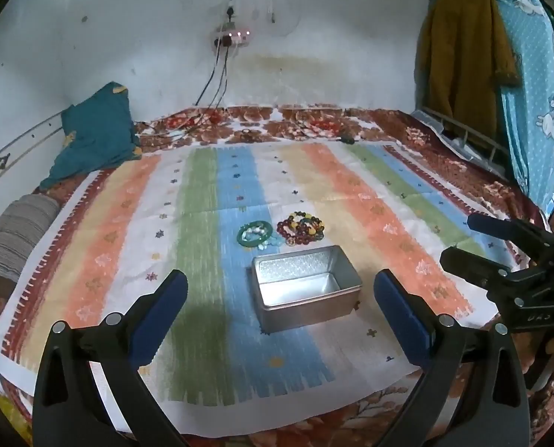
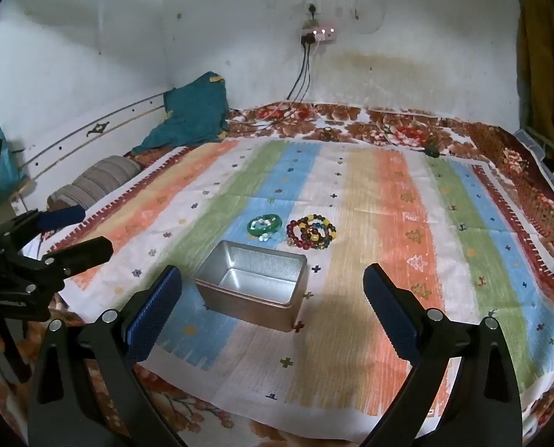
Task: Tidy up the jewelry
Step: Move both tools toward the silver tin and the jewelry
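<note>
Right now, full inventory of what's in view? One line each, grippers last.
tin box: 1, silver, open and empty, on the blue stripe of the cloth, nearest the grippers
green bracelet: 1, green with pale beads, just behind the box, left
bead bracelets: a small pile, dark red and yellow, behind the box, right
striped cloth: 1, multicolour, spread over the bed
floral blanket: 1, red-brown, under the cloth
pillow: 1, teal, far left corner
power strip: 1, on wall, cables hanging
left gripper: open, holding nothing
right gripper: open, holding nothing
</note>
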Tool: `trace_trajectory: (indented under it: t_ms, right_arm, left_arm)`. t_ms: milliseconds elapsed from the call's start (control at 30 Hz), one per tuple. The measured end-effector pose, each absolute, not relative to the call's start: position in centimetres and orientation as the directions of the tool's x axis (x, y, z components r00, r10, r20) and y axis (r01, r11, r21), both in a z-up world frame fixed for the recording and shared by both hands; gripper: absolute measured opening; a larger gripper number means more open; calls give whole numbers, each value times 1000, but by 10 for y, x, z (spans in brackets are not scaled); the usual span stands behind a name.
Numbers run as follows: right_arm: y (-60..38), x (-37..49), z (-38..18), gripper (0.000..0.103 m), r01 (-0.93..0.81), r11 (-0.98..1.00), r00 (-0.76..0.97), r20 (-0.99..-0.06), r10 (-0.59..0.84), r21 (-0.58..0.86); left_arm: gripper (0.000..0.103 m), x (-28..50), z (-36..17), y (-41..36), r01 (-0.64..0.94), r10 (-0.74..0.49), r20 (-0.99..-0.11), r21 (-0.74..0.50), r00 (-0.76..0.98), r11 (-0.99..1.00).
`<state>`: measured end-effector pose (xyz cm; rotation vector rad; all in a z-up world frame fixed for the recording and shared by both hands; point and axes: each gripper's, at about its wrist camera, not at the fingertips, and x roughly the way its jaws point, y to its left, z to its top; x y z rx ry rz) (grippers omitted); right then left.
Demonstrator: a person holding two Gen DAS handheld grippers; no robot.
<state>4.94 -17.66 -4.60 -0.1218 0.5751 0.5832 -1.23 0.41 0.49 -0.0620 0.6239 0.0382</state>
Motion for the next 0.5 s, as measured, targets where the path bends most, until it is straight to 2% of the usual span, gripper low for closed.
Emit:
trace_trajectory:
  t_ms: [333,500]
  right_arm:
    - [-180,46,-42,99,-527,848,719,-504,479,54]
    - [-179,47,-44,99,-525,850,718,-512,472,48]
  left_arm:
    - [97,-12,3,5,-60,18,-593,-51,805,997]
    - [97,-13,3,10,-67,14,-586,-68,810,995]
